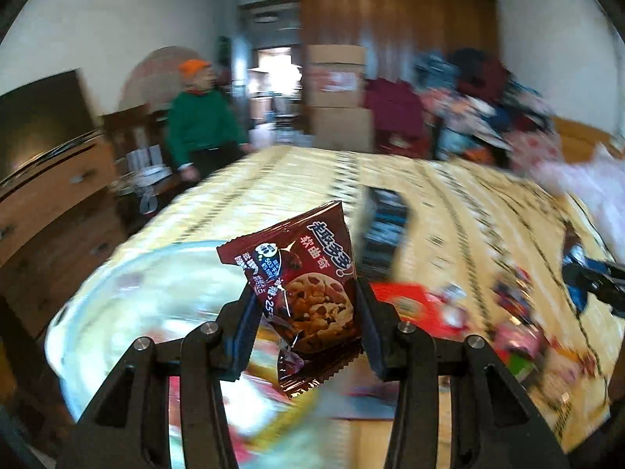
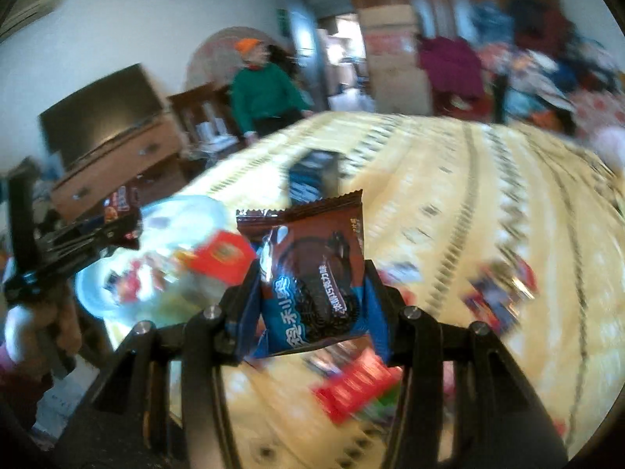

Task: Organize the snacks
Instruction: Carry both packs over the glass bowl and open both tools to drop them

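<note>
My left gripper is shut on a brown chocolate-chip cookie packet and holds it above the near rim of a clear glass bowl. My right gripper is shut on a brown and blue Oreo packet above the yellow patterned bed. The bowl shows to the left in the right wrist view with a red packet and other snacks in it. The left gripper with its packet appears at the left edge there.
Loose snack packets lie on the bed: red ones, a dark blue one, several more at the right. A pile of clothes sits at the bed's far end. A person in green stands by a wooden dresser.
</note>
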`<state>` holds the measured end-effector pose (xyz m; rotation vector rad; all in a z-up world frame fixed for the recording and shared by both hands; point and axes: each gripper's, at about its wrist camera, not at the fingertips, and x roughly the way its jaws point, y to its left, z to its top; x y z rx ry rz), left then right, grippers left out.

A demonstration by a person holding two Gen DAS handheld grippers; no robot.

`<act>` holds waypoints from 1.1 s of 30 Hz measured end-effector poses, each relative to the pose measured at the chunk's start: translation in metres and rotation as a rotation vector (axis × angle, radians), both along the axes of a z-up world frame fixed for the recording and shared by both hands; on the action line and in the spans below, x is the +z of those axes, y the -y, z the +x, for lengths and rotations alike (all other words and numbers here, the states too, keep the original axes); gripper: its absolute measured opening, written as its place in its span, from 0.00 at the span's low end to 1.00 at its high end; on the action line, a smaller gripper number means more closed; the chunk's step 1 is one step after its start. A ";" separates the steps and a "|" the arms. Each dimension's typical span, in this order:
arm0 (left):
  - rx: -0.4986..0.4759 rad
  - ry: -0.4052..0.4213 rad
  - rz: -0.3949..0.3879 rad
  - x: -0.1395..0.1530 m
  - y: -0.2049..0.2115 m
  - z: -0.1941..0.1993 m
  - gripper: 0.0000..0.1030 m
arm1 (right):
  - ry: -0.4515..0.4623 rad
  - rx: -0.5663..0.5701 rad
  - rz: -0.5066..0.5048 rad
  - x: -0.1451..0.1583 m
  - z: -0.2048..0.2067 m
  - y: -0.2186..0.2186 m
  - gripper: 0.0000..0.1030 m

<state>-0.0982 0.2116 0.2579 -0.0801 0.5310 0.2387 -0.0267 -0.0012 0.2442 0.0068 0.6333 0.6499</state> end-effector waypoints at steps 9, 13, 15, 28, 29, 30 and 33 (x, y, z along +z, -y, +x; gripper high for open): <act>0.209 -0.049 -0.148 -0.013 -0.126 0.007 0.46 | -0.063 0.226 -0.002 0.010 0.026 -0.144 0.47; 0.198 -0.099 -0.161 -0.029 -0.136 0.015 0.46 | -0.140 0.274 -0.024 -0.006 0.038 -0.186 0.47; 0.185 -0.123 -0.159 -0.034 -0.136 0.021 0.46 | -0.182 0.283 -0.031 -0.016 0.044 -0.200 0.47; 0.152 -0.166 -0.184 -0.050 -0.137 0.039 0.46 | -0.231 0.278 -0.077 -0.028 0.053 -0.231 0.47; 0.150 -0.169 -0.185 -0.051 -0.138 0.041 0.46 | -0.232 0.278 -0.078 -0.028 0.054 -0.233 0.47; 0.146 -0.173 -0.188 -0.052 -0.140 0.042 0.46 | -0.232 0.278 -0.081 -0.028 0.054 -0.235 0.47; 0.135 -0.193 -0.202 -0.056 -0.142 0.054 0.46 | -0.234 0.284 -0.093 -0.030 0.058 -0.242 0.47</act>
